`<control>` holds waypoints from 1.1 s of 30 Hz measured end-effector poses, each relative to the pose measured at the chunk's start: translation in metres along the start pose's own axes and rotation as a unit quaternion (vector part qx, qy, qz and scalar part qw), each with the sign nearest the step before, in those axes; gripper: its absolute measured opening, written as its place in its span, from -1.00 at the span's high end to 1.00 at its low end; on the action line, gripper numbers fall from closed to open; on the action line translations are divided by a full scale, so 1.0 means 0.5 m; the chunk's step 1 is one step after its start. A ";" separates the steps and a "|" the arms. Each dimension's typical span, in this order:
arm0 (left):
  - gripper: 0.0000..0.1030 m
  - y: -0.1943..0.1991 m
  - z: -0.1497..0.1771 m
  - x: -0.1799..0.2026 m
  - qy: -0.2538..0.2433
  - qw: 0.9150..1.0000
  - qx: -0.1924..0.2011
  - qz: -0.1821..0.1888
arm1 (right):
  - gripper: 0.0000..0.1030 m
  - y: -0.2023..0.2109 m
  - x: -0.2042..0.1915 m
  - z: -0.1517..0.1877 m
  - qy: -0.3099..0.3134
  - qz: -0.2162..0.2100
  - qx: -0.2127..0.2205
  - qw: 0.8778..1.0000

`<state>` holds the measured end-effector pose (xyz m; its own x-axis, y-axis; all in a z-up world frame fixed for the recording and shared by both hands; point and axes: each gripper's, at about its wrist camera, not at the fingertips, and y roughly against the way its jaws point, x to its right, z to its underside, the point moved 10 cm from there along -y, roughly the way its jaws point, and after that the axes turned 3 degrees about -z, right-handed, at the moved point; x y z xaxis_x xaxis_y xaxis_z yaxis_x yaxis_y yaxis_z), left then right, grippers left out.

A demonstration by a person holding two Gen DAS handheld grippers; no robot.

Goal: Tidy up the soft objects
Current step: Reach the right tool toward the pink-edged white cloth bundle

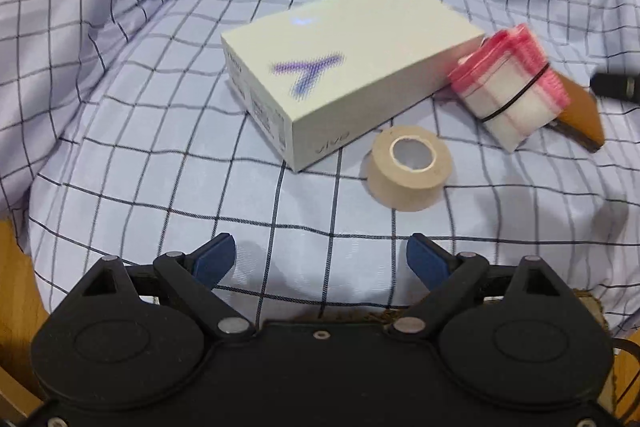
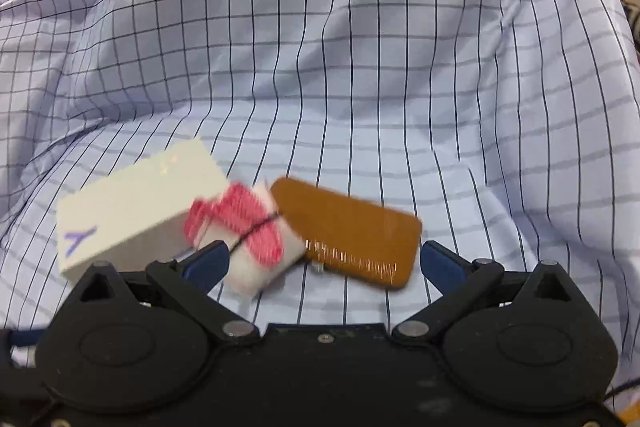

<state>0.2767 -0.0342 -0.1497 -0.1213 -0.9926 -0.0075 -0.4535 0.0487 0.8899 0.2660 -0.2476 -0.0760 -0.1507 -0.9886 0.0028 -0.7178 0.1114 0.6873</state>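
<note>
Cloth: the checked cloth (image 1: 120, 131) is spread out with things lying on it.
Bag bundle: the bag bundle (image 2: 244, 239) leans on the white box (image 1: 340, 67), touching the brown comb (image 2: 352, 231).
Feel: probably light, squishy, slippery; grab by the black band.
Left gripper (image 1: 320, 261): jaws open, holding nothing.
Right gripper (image 2: 322, 263): jaws open, close to the bundle.
Tape: the tape roll (image 1: 408, 167) sits just beside the box.

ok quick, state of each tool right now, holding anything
Left tool: open, holding nothing, over the checked cloth.
Right tool: open, holding nothing; the bundle of bags and brown comb lie just ahead.
</note>
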 end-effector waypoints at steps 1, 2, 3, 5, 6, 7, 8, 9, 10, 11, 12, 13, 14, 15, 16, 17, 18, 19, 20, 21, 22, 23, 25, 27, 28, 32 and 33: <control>-0.74 -0.006 0.003 0.000 0.001 1.000 -0.005 0.001 | -0.98 -0.010 -0.001 -0.011 0.002 0.003 0.001 1.000; -0.75 -0.010 0.004 -0.001 0.002 1.000 -0.007 0.001 | -0.98 -0.018 -0.002 -0.021 0.004 0.006 0.002 1.000; -0.75 -0.012 0.004 -0.001 0.002 1.000 -0.008 0.001 | -0.98 -0.028 -0.004 -0.030 0.006 0.008 0.002 1.000; -0.81 -0.015 0.005 -0.001 -0.001 1.000 -0.007 -0.002 | -0.98 -0.049 -0.008 -0.048 0.012 0.011 0.002 1.000; -0.89 -0.018 0.005 -0.003 -0.004 1.000 -0.007 -0.006 | -0.98 -0.059 -0.010 -0.056 0.015 0.014 0.002 1.000; -0.94 -0.021 0.006 -0.005 -0.006 1.000 -0.007 -0.011 | -0.98 -0.069 -0.012 -0.063 0.018 0.017 0.003 1.000; -0.95 -0.025 0.007 -0.008 -0.005 1.000 -0.008 -0.011 | -0.98 -0.078 -0.012 -0.070 0.020 0.020 0.002 1.000; -0.95 -0.026 0.005 -0.008 0.000 1.000 -0.009 -0.007 | -0.98 -0.087 -0.012 -0.075 0.022 0.021 0.001 1.000; -0.95 -0.026 0.005 -0.010 0.002 1.000 -0.011 -0.003 | -0.98 -0.096 -0.012 -0.080 0.023 0.023 0.000 0.999; -0.95 -0.027 0.005 -0.010 0.001 1.000 -0.012 -0.003 | -0.98 -0.108 -0.010 -0.084 0.026 0.025 -0.003 0.999; -0.95 -0.026 0.005 -0.010 0.001 1.000 -0.011 -0.004 | -0.98 -0.121 -0.007 -0.085 0.028 0.030 -0.008 0.999; -0.95 -0.026 0.006 -0.010 0.000 1.000 -0.011 -0.005 | -0.98 -0.130 -0.005 -0.086 0.030 0.034 -0.012 0.999; -0.95 -0.025 0.006 -0.009 0.000 1.000 -0.010 -0.005 | -0.98 -0.136 -0.003 -0.084 0.032 0.037 -0.016 0.999; -0.95 -0.025 0.006 -0.009 0.000 1.000 -0.010 -0.005 | -0.98 -0.141 0.000 -0.080 0.035 0.038 -0.022 0.998; -0.95 -0.025 0.006 -0.009 0.001 1.000 -0.010 -0.004 | -0.98 -0.139 0.003 -0.073 0.036 0.037 -0.025 0.998; -0.95 -0.026 0.006 -0.010 0.001 1.000 -0.009 -0.003 | -0.98 -0.137 0.006 -0.066 0.037 0.036 -0.027 0.998; -0.95 -0.026 0.006 -0.010 0.001 1.000 -0.009 -0.004 | -0.98 -0.131 0.008 -0.058 0.040 0.034 -0.030 0.998; -0.95 -0.026 0.006 -0.010 0.001 1.000 -0.009 -0.004 | -0.98 -0.125 0.009 -0.051 0.042 0.033 -0.028 0.998; -0.95 -0.028 0.004 -0.010 0.001 1.000 -0.009 -0.004 | -0.98 -0.116 0.013 -0.045 0.046 0.037 -0.023 0.998; -0.95 -0.028 0.004 -0.010 0.001 1.000 -0.009 -0.004 | -0.98 -0.106 0.017 -0.038 0.050 0.041 -0.020 0.998; -0.95 -0.028 0.004 -0.010 0.001 1.000 -0.009 -0.004 | -0.98 -0.097 0.021 -0.033 0.053 0.044 -0.019 0.997; -0.95 -0.028 0.004 -0.010 0.001 1.000 -0.008 -0.005 | -0.98 -0.088 0.028 -0.025 0.052 0.044 -0.020 0.997; -0.95 -0.028 0.004 -0.010 0.001 1.000 -0.008 -0.005 | -0.98 -0.071 0.044 -0.006 0.042 0.040 -0.027 0.998; -0.95 -0.028 0.004 -0.010 0.001 1.000 -0.008 -0.005 | -0.98 -0.060 0.058 0.017 0.038 0.039 -0.035 0.998; -0.95 -0.028 0.004 -0.010 0.001 1.000 -0.008 -0.005 | -0.98 -0.055 0.067 0.029 0.038 0.043 -0.040 0.998; -0.95 -0.028 0.004 -0.010 0.001 1.000 -0.008 -0.005 | -0.98 -0.044 0.113 0.074 0.025 0.080 -0.060 0.995; -0.95 -0.028 0.003 -0.010 0.001 1.000 -0.008 -0.005 | -0.98 -0.041 0.125 0.081 0.010 0.087 -0.061 0.994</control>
<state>0.2822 -0.0300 -0.1630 -0.1156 -0.9932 -0.0153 -0.4402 0.0374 0.8971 0.2436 -0.3077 -0.1193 -0.2504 -0.9575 0.1431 -0.5942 0.2686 0.7581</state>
